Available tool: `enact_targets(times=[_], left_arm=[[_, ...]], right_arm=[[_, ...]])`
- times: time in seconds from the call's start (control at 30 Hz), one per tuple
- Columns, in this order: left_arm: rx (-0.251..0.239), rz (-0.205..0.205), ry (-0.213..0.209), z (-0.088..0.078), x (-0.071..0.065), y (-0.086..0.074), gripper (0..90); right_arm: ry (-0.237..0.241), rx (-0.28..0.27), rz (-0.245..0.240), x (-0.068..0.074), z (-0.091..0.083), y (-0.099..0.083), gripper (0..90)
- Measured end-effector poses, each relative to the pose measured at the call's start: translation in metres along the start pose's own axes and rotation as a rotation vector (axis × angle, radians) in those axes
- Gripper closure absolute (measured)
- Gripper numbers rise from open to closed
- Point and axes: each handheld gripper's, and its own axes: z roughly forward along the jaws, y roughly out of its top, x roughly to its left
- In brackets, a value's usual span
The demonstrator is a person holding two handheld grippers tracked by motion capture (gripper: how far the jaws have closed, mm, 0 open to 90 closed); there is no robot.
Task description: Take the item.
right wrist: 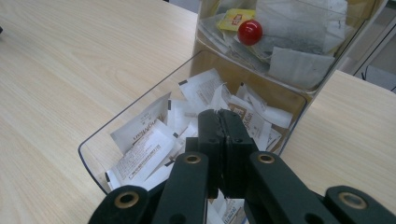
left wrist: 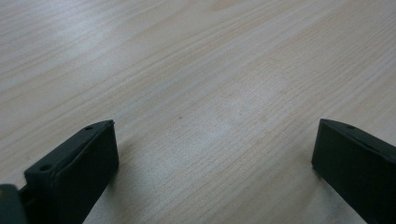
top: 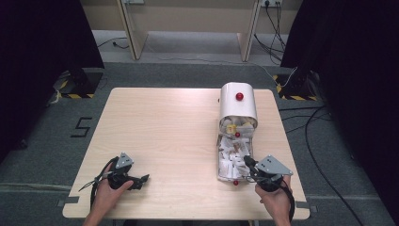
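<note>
Directly over the near end of the clear plastic tray of white paper sachets (right wrist: 140, 140), the right gripper (right wrist: 223, 119) has its jaws pressed together; whether a sachet is pinched between the tips I cannot tell. Tray's long axis runs away from that gripper toward the white curved lid with the red knob (top: 238, 104) at its far end. Left gripper (top: 143, 178) sits well left of the tray on the bare light wooden table (left wrist: 196, 84), jaws wide apart, so the right is nearer.
</note>
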Motion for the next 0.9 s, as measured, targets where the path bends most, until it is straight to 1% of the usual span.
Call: enact_targets(times=[0.17,0.37,0.53,0.63,0.9], left_arm=[[0.0,0.0,0.0,0.0,0.0,0.0,0.0],[-0.001,-0.001,0.0,0.0,0.0,0.0,0.0],[0.0,0.0,0.0,0.0,0.0,0.0,0.0],[0.0,0.0,0.0,0.0,0.0,0.0,0.0],[0.0,0.0,0.0,0.0,0.0,0.0,0.0]], right_arm=[[0.0,-0.006,-0.001,0.001,0.001,0.002,89.0],[-0.001,-0.017,0.008,-0.003,-0.001,0.003,88.9],[-0.019,-0.032,0.01,-0.006,-0.006,0.006,89.0],[-0.029,-0.038,0.018,-0.01,-0.01,0.006,88.9],[-0.038,-0.045,0.024,-0.014,-0.012,0.006,88.8]])
